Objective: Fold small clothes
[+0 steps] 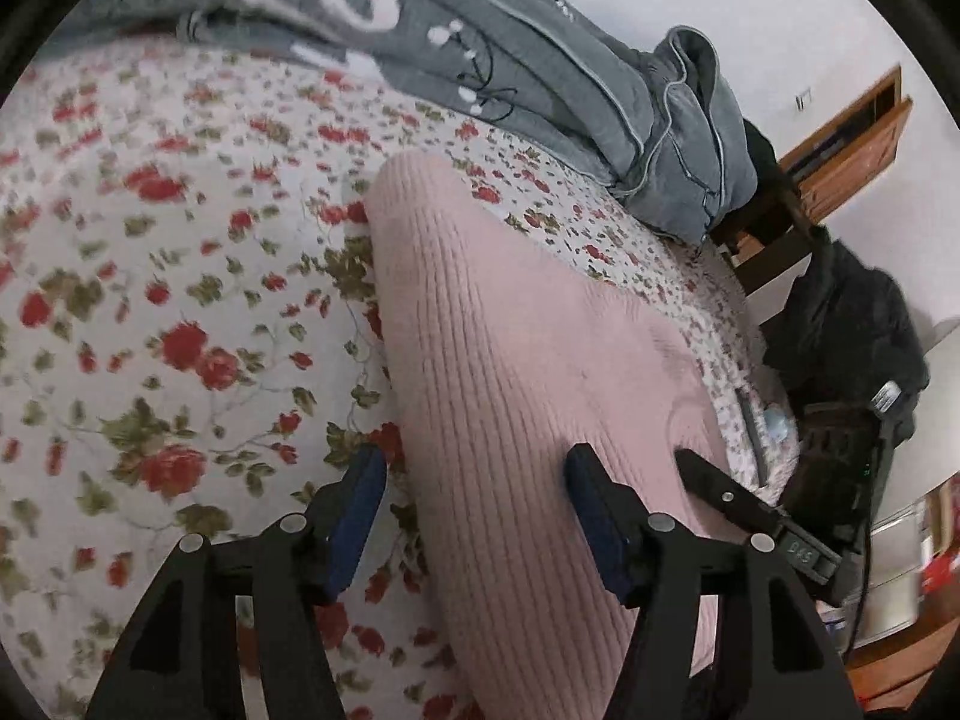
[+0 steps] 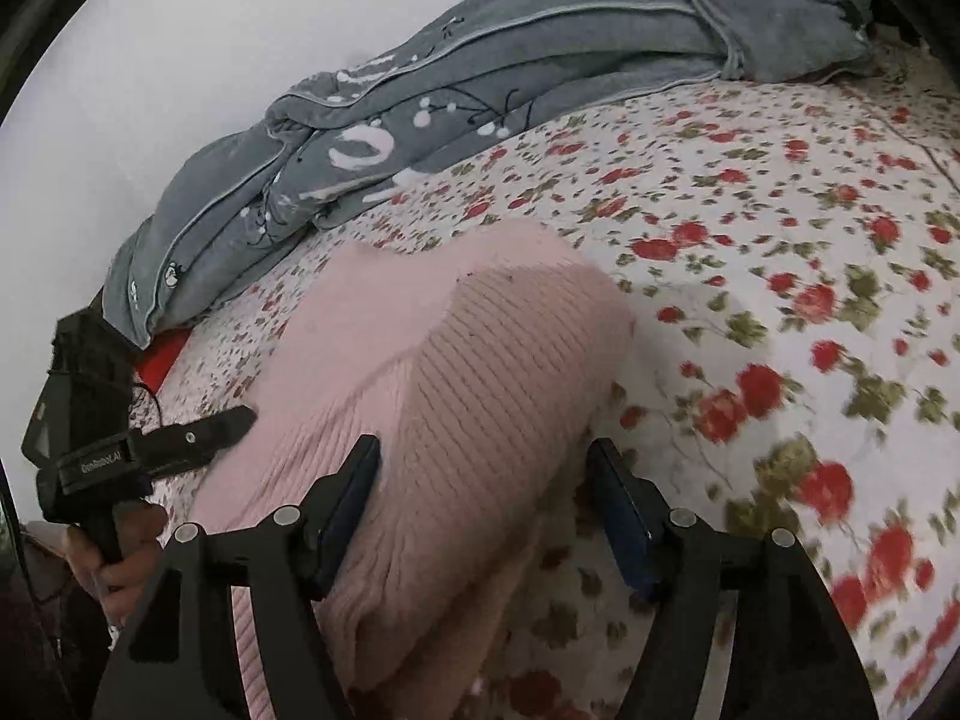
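Note:
A pink ribbed knit garment (image 1: 516, 348) lies folded on the floral bedsheet (image 1: 150, 276). My left gripper (image 1: 477, 468) is open, its jaws straddling the garment's left edge near its near end. In the right wrist view the same garment (image 2: 432, 372) lies ahead, and my right gripper (image 2: 486, 456) is open, straddling its right edge. The right gripper also shows in the left wrist view (image 1: 738, 498), at the garment's right side. The left gripper shows in the right wrist view (image 2: 180, 432), held by a hand, at the garment's left side. Neither gripper holds cloth.
A grey quilt (image 1: 540, 72) is bunched along the far side of the bed, also in the right wrist view (image 2: 480, 96). A wooden cabinet (image 1: 852, 150) and dark bags (image 1: 852, 324) stand past the bed's edge. A red item (image 2: 156, 360) lies by the quilt.

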Available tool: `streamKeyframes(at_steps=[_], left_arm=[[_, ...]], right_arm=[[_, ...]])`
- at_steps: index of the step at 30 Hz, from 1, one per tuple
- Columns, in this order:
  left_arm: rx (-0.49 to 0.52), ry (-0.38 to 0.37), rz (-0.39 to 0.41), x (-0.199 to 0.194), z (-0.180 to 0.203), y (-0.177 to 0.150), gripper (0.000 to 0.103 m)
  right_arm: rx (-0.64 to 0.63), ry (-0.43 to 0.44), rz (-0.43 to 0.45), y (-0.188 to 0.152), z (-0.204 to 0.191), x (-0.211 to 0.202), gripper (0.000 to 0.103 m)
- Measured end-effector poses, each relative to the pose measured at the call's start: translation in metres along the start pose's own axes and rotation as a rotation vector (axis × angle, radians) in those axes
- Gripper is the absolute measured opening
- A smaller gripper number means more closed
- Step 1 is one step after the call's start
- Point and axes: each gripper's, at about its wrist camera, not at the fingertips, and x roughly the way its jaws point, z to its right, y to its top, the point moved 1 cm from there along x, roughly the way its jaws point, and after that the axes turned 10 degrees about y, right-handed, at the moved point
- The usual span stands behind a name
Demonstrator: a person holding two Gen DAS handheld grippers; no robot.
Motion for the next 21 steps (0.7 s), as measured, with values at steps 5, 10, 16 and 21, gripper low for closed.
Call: streamKeyframes(at_steps=[5,10,16,21], left_arm=[[-0.035,-0.058,0.003,0.007,-0.001,0.004,0.039],[0.021,0.001,0.092,-0.013,0.011,0.015,0.028],[0.051,0.097,0.216,-0.053,0.001,0.044,0.024],[0.061,0.212,0.281,-0.073,-0.023,0.077,0.007]], right_arm=[[0.031,0.077,-0.024,0.009,0.003,0.012,0.057],[-0.001,0.111,0.028,0.022,-0.014,0.004,0.031],[-0.067,0.145,0.056,0.048,-0.053,0.022,0.029],[-0.108,0.175,0.041,0.071,-0.082,0.066,0.029]])
